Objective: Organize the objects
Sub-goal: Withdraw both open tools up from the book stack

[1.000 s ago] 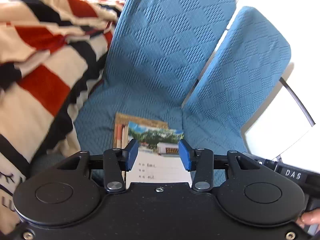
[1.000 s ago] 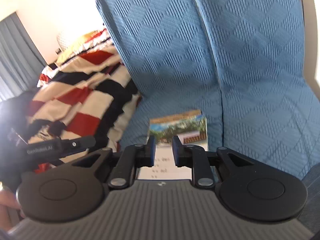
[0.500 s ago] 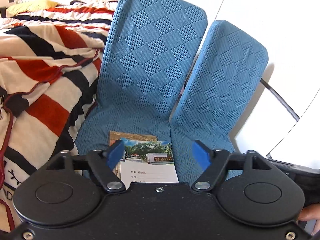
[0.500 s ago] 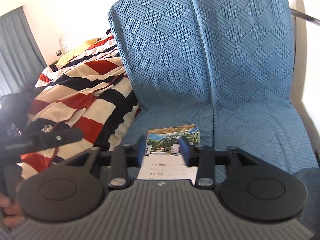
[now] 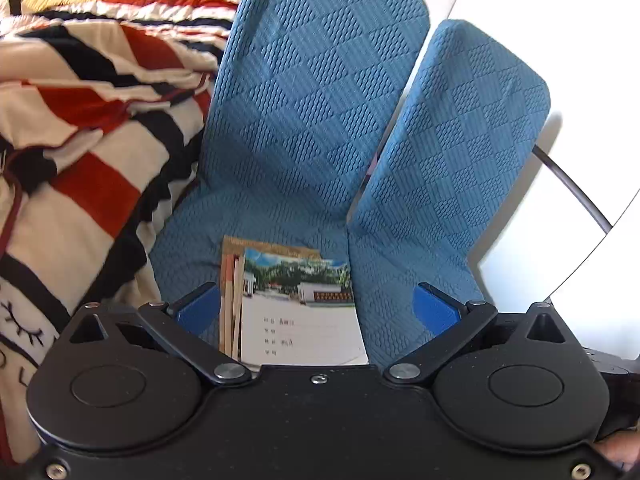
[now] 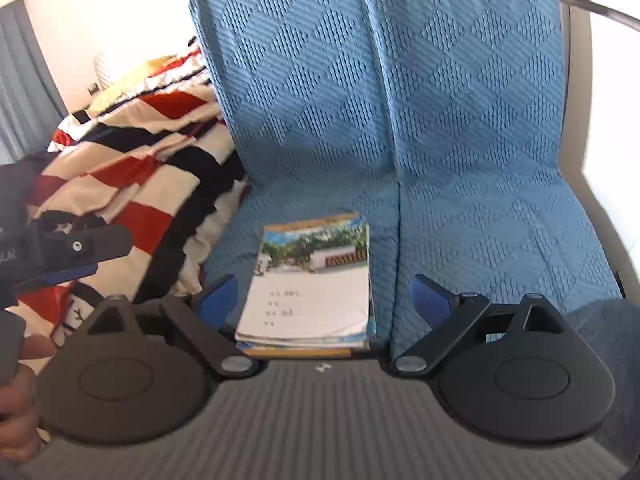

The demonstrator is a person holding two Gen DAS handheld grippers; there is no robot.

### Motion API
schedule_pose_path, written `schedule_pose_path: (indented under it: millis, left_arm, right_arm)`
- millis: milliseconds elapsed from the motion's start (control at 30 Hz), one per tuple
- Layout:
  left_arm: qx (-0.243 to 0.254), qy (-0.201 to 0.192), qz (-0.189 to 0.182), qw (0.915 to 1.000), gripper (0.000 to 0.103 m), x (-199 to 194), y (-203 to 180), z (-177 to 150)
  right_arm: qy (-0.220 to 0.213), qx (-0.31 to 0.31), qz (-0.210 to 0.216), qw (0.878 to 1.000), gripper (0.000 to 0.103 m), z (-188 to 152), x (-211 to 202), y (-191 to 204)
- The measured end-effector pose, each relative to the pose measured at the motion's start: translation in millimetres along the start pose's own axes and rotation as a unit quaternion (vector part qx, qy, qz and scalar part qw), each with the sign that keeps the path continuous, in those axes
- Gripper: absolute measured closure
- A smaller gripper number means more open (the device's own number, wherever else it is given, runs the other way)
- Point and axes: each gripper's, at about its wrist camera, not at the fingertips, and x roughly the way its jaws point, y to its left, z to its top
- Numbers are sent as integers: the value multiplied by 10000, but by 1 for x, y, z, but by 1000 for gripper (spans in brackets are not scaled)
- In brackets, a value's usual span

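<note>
Right now both grippers point down at one thing: a small stack of thin paper booklets [image 6: 310, 292], the top one with a white lower cover and a photo of trees and a low building across its upper part. The stack lies flat on the left seat cushion of a blue diamond-quilted two-seat chair [image 6: 480, 128], toward the cushion's front edge and close to the seam between the two cushions.

Left gripper [image 5: 318, 310], black with blue pads: jaws opening, spread wide, nothing pressed; the stack sits straight ahead in the gap, pads well clear of both long sides. Right gripper [image 6: 324, 300], same build: jaws opening too, also wide, the stack centred between the pads and untouched.

Key relation: the stack's long axis runs front to back on the cushion, roughly in line with each gripper's pointing direction, so the jaws straddle its short width. In the left wrist view an orange-brown booklet [image 5: 230, 300] pokes out at the stack's left side, so the pile isn't squared. Neither hand looks clearly nearer, as far as I can judge.

A red, black and cream striped blanket [image 5: 80, 152] is heaped just left of the chair, touching that cushion's left edge.
</note>
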Motion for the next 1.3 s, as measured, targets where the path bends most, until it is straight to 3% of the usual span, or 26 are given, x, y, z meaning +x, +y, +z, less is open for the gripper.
schedule_pose_path:
  millis: [1033, 1300]
  left_arm:
    - [179, 110, 215, 9995, 1, 8, -6, -16]
    - [86, 125, 94, 9998, 1, 8, -1, -15]
  right_arm:
    - [112, -61, -265, 9996, 9, -7, 8, 1]
    - [127, -44, -280, 9995, 9, -6, 10, 1]
